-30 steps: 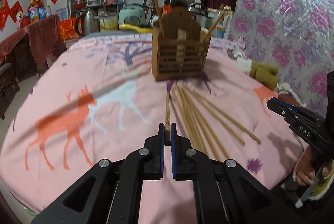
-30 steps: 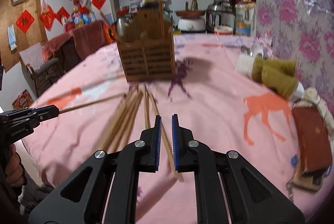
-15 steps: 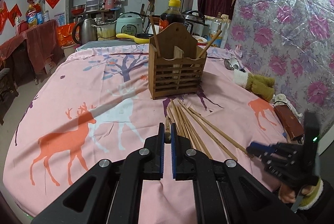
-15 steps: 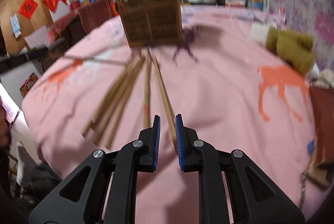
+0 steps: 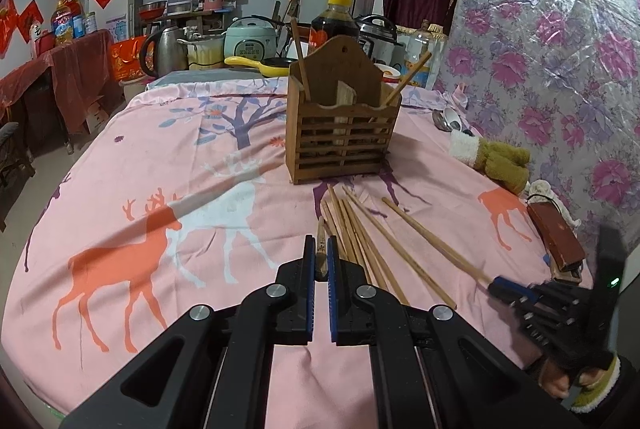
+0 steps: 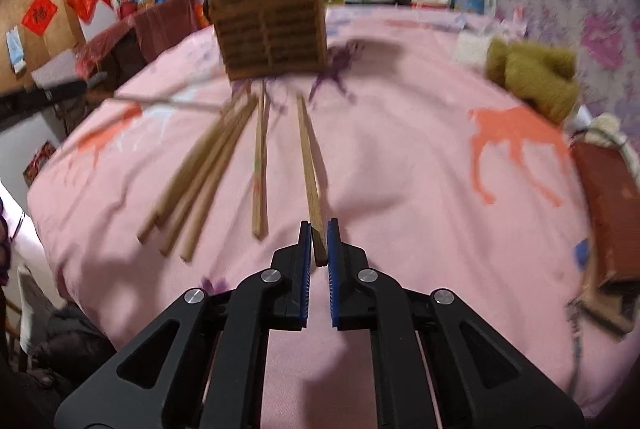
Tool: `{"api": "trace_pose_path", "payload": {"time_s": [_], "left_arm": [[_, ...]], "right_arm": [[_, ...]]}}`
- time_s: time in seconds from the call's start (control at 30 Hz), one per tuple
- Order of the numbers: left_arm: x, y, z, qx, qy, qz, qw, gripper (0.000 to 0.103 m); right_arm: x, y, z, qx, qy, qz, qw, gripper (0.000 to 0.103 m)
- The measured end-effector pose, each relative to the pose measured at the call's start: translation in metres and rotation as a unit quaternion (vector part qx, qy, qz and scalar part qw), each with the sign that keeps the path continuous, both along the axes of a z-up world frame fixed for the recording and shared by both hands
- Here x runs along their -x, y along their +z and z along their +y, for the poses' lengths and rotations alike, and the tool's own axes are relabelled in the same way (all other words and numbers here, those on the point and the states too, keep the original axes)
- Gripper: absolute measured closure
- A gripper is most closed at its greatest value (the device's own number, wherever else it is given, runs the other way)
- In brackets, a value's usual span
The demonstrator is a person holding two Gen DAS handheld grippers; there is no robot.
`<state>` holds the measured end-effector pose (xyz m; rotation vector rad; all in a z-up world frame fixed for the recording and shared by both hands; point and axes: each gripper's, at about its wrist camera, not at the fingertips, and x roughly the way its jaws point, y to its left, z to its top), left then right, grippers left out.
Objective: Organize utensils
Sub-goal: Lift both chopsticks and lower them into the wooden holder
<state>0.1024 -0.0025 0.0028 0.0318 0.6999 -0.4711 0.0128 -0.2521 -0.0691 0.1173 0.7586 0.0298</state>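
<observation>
A wooden slatted utensil holder [image 5: 342, 133] stands on the pink deer-print tablecloth [image 5: 160, 197], with two chopsticks leaning in it. Several loose wooden chopsticks [image 5: 360, 233] lie fanned out in front of it. My left gripper [image 5: 319, 255] is shut on one chopstick [image 5: 320, 241], held above the cloth and pointing toward the holder. My right gripper [image 6: 316, 243] has its jaws around the near end of another chopstick [image 6: 308, 157] that lies on the cloth. The right gripper also shows in the left wrist view [image 5: 508, 289] at the end of that chopstick.
A stuffed toy [image 5: 496, 161], a brown case [image 5: 556, 241] and spoons [image 5: 448, 119] lie along the table's right side. A sauce bottle [image 5: 336, 21], a rice cooker [image 5: 250, 41] and a kettle stand behind the holder. The flowered wall is on the right.
My right gripper has moved down and forward onto the end of a chopstick on the cloth and closed around it. My left gripper still holds its chopstick, drawn back a little.
</observation>
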Motion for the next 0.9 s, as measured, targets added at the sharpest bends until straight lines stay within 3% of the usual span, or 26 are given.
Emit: {"api": "trace_pose_path", "payload": {"time_s": [0.3, 0.47, 0.57, 0.63, 0.67, 0.7, 0.8, 0.9], "left_arm": [[-0.022, 0.05, -0.018, 0.005, -0.016, -0.036, 0.9992, 0.097], [-0.031, 0.073, -0.03, 0.002, -0.03, -0.053, 0.9981, 0.097], [-0.034, 0.08, -0.035, 0.003, -0.034, -0.06, 0.9976, 0.097], [-0.035, 0.081, -0.035, 0.006, -0.038, -0.061, 0.9974, 0.097], [-0.035, 0.081, -0.035, 0.008, -0.04, -0.061, 0.9973, 0.097], [-0.036, 0.08, -0.036, 0.01, -0.041, -0.061, 0.9973, 0.097], [-0.036, 0.078, -0.037, 0.009, -0.044, -0.06, 0.9972, 0.097], [-0.035, 0.076, -0.039, 0.006, -0.045, -0.06, 0.9972, 0.097]], "right_arm": [[-0.028, 0.103, -0.001, -0.008, 0.006, -0.126, 0.992, 0.096], [-0.042, 0.129, 0.01, 0.009, 0.024, -0.147, 0.989, 0.095], [-0.049, 0.115, 0.01, -0.002, 0.054, -0.109, 0.993, 0.089], [-0.047, 0.09, 0.009, -0.005, 0.066, -0.068, 0.996, 0.069], [-0.042, 0.079, 0.009, -0.004, 0.065, -0.057, 0.996, 0.052], [-0.037, 0.064, 0.009, 0.0, 0.061, -0.045, 0.997, 0.043], [-0.014, 0.017, 0.011, 0.019, 0.051, 0.006, 0.998, 0.043], [0.003, -0.007, 0.012, 0.028, 0.042, 0.036, 0.998, 0.045]]}}
